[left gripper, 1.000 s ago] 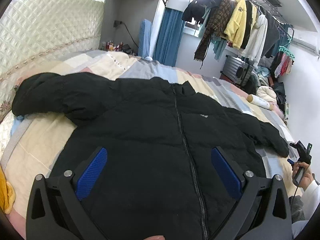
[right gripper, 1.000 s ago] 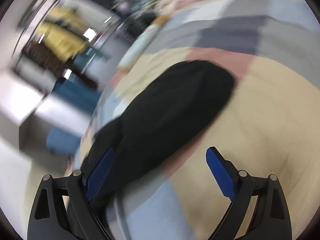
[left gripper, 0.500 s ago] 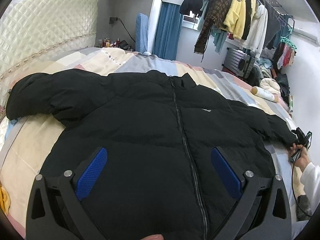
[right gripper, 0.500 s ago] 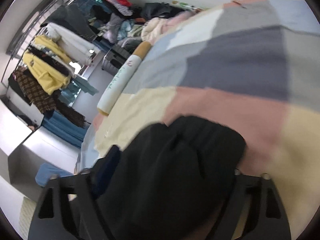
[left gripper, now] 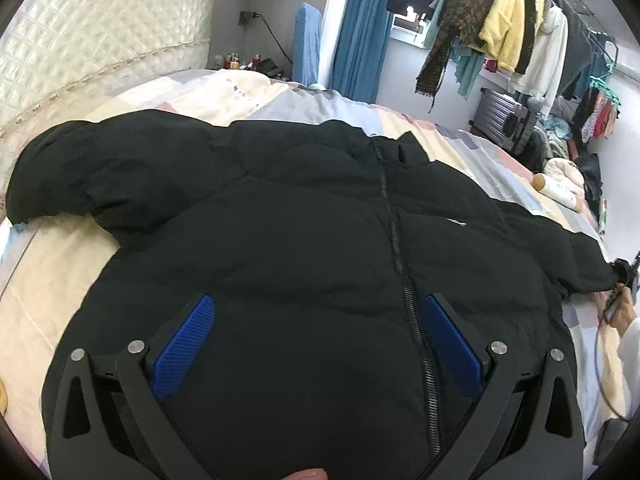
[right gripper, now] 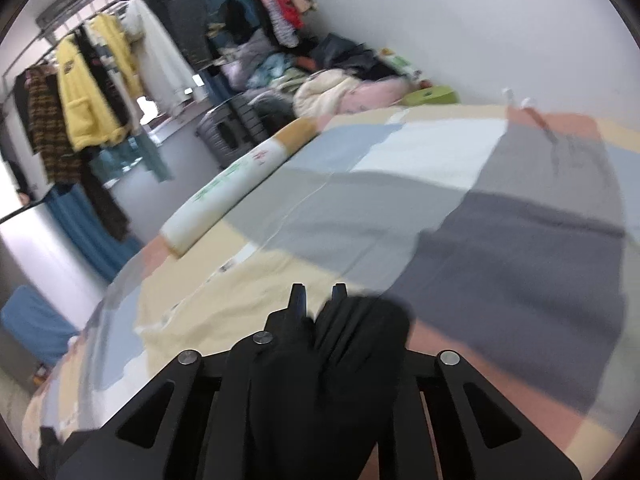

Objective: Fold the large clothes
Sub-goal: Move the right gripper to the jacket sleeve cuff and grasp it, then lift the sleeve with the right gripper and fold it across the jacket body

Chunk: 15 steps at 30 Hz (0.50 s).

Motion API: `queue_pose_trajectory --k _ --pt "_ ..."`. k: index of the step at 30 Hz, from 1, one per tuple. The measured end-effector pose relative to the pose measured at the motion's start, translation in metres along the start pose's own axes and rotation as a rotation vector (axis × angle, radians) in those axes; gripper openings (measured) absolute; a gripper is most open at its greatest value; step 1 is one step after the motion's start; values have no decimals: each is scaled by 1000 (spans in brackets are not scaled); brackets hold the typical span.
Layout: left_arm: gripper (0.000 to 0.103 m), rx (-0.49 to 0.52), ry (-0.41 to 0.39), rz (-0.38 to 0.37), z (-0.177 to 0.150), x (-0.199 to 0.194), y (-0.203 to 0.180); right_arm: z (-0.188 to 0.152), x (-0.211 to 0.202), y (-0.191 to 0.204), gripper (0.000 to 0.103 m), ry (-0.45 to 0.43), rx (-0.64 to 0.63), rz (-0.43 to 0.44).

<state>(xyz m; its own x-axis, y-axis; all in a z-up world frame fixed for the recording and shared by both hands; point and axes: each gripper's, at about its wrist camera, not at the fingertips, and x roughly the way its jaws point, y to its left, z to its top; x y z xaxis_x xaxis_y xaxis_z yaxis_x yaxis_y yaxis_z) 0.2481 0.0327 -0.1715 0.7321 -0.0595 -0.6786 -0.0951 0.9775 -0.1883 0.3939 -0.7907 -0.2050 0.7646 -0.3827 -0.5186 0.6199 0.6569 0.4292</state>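
Observation:
A black puffer jacket [left gripper: 304, 248] lies front up on the patchwork bed, zipped, sleeves spread left and right. My left gripper [left gripper: 316, 340] is open above the jacket's lower front, its blue pads apart and holding nothing. My right gripper [right gripper: 318, 300] is shut on the cuff of the jacket's right sleeve [right gripper: 352, 344], with black fabric bunched between the jaws. In the left wrist view the right gripper [left gripper: 624, 276] shows at the far right edge, at the end of that sleeve [left gripper: 592, 264].
The patchwork quilt [right gripper: 460, 216] covers the bed. A long white bolster [right gripper: 236, 188] lies at the bed's far edge. A rack of hanging clothes [left gripper: 504, 28], a suitcase [left gripper: 504, 124] and a clothes pile [right gripper: 344, 84] stand beyond. A quilted headboard [left gripper: 100, 48] is at left.
My right gripper closed on the sleeve cuff, which was lying between its open jaws. My left gripper stayed open and shifted slightly over the jacket.

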Motion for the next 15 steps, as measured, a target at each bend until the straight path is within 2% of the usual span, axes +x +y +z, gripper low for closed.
queue_pose_trajectory --k 3,5,8,11,15 --pt "103 17 -10 11 2 -4 3 14 -22 -16 4 -39 34 -48" --pt "103 36 -30 22 2 -9 3 24 -36 -24 3 -32 62 -12" --pt "103 37 -36 12 1 -18 5 32 -56 -19 3 -10 29 6" --pt "103 36 -24 -9 -3 -26 8 30 -69 -17 3 15 31 21" --pt "103 57 -57 10 -7 -41 11 13 -80 -17 4 81 37 49"
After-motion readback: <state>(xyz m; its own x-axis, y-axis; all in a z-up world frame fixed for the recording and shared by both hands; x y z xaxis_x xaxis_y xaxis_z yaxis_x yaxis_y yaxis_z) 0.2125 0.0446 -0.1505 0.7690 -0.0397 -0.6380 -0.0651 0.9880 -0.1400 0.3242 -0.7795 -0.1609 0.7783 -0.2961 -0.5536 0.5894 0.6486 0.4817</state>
